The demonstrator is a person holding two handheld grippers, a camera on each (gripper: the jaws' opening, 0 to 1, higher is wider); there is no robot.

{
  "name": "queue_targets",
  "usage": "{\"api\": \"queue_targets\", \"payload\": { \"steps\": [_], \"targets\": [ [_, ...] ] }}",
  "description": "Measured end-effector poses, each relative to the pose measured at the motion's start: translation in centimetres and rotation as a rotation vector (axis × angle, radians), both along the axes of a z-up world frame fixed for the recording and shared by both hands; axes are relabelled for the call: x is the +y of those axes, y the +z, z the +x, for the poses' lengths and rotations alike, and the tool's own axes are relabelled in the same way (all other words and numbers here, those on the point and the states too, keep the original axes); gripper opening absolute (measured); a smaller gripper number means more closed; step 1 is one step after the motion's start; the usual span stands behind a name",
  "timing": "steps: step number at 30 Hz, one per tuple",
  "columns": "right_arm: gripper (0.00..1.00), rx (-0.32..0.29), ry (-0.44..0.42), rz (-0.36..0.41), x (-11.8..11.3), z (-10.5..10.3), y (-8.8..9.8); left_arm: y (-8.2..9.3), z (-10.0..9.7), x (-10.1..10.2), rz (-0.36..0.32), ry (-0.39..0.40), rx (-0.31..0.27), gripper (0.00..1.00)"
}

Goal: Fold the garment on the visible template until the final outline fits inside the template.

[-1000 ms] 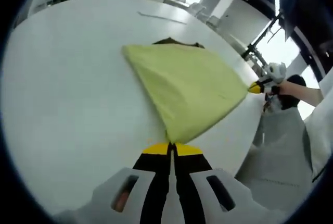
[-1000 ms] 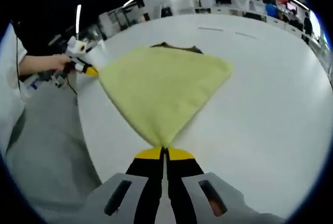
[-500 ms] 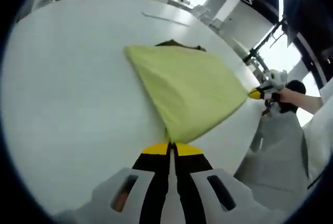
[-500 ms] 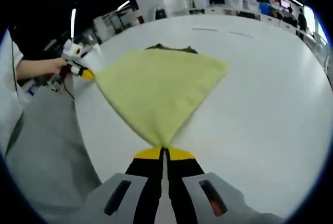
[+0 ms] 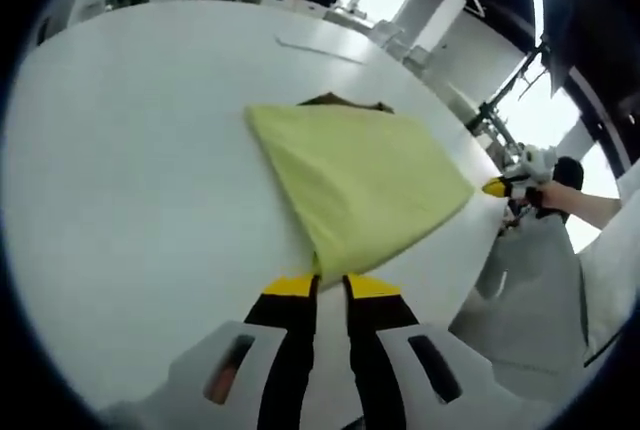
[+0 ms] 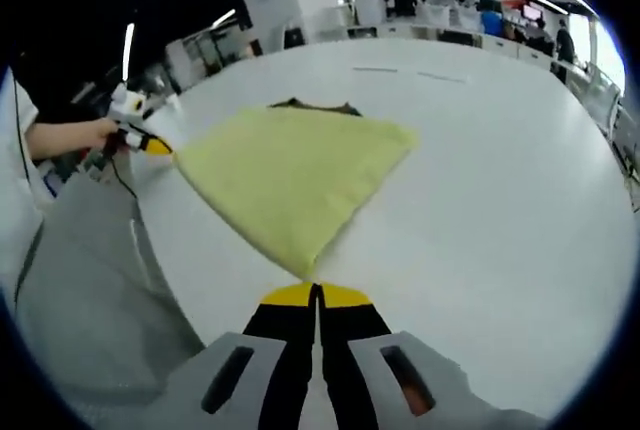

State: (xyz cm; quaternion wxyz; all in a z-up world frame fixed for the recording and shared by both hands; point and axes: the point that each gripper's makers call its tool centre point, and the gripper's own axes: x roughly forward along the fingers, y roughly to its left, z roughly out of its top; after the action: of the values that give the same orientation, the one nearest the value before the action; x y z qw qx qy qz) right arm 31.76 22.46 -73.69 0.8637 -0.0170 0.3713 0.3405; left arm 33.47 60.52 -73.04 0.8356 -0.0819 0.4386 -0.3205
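A yellow-green garment [image 5: 360, 175] lies folded in a flat, roughly triangular shape on the white table [image 5: 130, 180]. A dark edge [image 5: 345, 102] peeks out from under its far side. My left gripper [image 5: 330, 285] stands at the garment's near corner, its jaws slightly apart and the cloth tip just ahead of them. My right gripper [image 6: 318, 295] is shut, with the garment [image 6: 290, 170] tapering to a corner that meets its tips. In the left gripper view, the right gripper [image 5: 495, 188], held by a hand, sits at the cloth's right corner. In the right gripper view, the left gripper [image 6: 150, 144] is at the left corner.
The table's edge [image 5: 480, 250] runs close by both grippers, with grey floor [image 6: 80, 280] beyond it. A thin line mark [image 5: 320, 45] lies on the far tabletop. A person's hand [image 6: 75, 135] and white sleeve show. Desks and people stand far behind.
The left gripper's jaws have parted and let go of the near corner. The garment has sunk flatter onto the table. The right gripper stays shut.
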Motion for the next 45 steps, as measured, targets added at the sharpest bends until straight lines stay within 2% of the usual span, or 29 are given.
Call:
{"api": "queue_targets", "payload": {
  "steps": [6,10,15,18,25,27,33,37,42,45],
  "targets": [
    [0.10,-0.023,-0.022,0.011,0.4,0.4,1.5,1.3,-0.3,-0.6,-0.008,-0.015,-0.025,0.18],
    [0.15,-0.062,-0.027,0.014,1.0,0.7,3.3,2.9,-0.4,-0.6,-0.013,-0.014,-0.057,0.23],
    [0.22,-0.080,-0.010,-0.023,1.3,0.4,3.9,4.3,-0.7,-0.5,-0.015,0.001,-0.090,0.32],
    [0.24,-0.079,-0.015,-0.021,1.3,0.1,4.3,4.5,-1.1,-0.4,-0.014,0.004,-0.101,0.35],
    [0.40,-0.120,-0.062,0.023,1.5,-0.6,6.4,5.4,-2.3,0.0,-0.008,0.043,-0.143,0.45],
    [0.45,-0.127,-0.073,0.019,1.4,-0.8,6.7,5.9,-2.6,0.0,0.003,0.040,-0.171,0.51],
    [0.57,-0.141,-0.101,0.043,1.5,-1.4,7.9,7.0,-3.2,0.0,0.027,0.041,-0.203,0.67],
    [0.68,-0.153,-0.122,0.079,2.0,-1.8,8.7,7.4,-3.6,0.0,0.039,0.042,-0.213,0.77],
    [0.71,-0.151,-0.106,0.090,2.6,-2.5,9.2,7.7,-4.2,0.4,0.047,0.055,-0.216,0.84],
    [0.77,-0.165,-0.098,0.099,3.1,-2.9,9.9,7.7,-4.6,0.6,0.046,0.068,-0.213,0.87]
  ]
}}
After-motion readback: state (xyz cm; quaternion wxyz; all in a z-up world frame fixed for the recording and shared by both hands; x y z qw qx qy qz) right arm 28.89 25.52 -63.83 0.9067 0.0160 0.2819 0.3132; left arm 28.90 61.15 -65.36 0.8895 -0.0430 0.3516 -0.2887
